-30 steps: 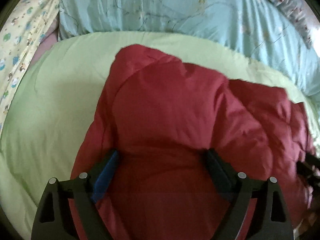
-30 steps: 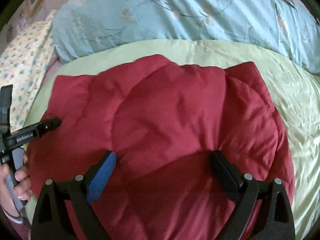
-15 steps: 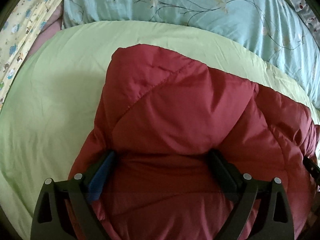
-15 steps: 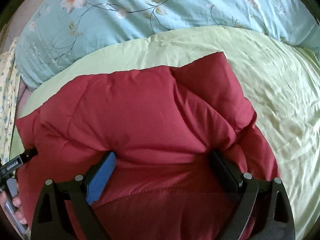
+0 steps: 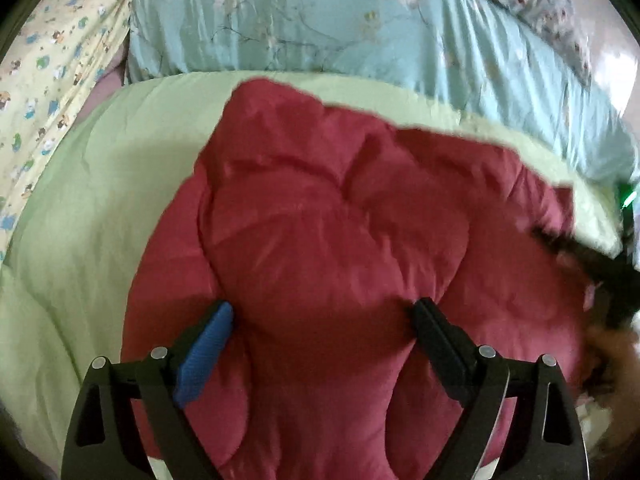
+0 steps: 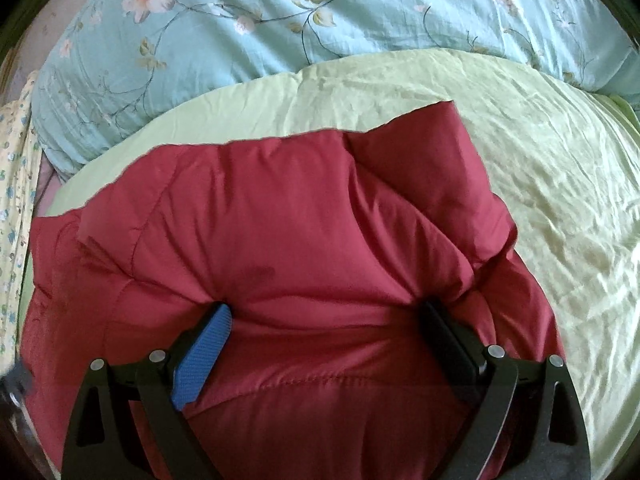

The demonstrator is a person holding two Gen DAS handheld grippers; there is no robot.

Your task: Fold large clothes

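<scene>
A dark red padded jacket (image 5: 336, 240) lies bunched on the light green quilt (image 5: 80, 208); it also fills the right wrist view (image 6: 288, 240). My left gripper (image 5: 322, 312) is open, its jaws wide apart, with puffy jacket fabric bulging between the blue pad (image 5: 206, 350) and the black finger. My right gripper (image 6: 326, 312) is also open, jaws wide, pressed against a thick fold of the jacket. The right gripper shows blurred at the right edge of the left wrist view (image 5: 592, 256). The jacket's sleeves and front are hidden.
A light blue floral duvet (image 6: 280, 20) lies rolled along the far side of the bed. A yellow patterned sheet (image 5: 44, 64) runs along the left. The green quilt (image 6: 540, 168) stretches to the right of the jacket.
Both grippers stayed open on the jacket. The left view has swung, showing more of the blue duvet. The jacket's near fold has shifted and bunched between the jaws.
</scene>
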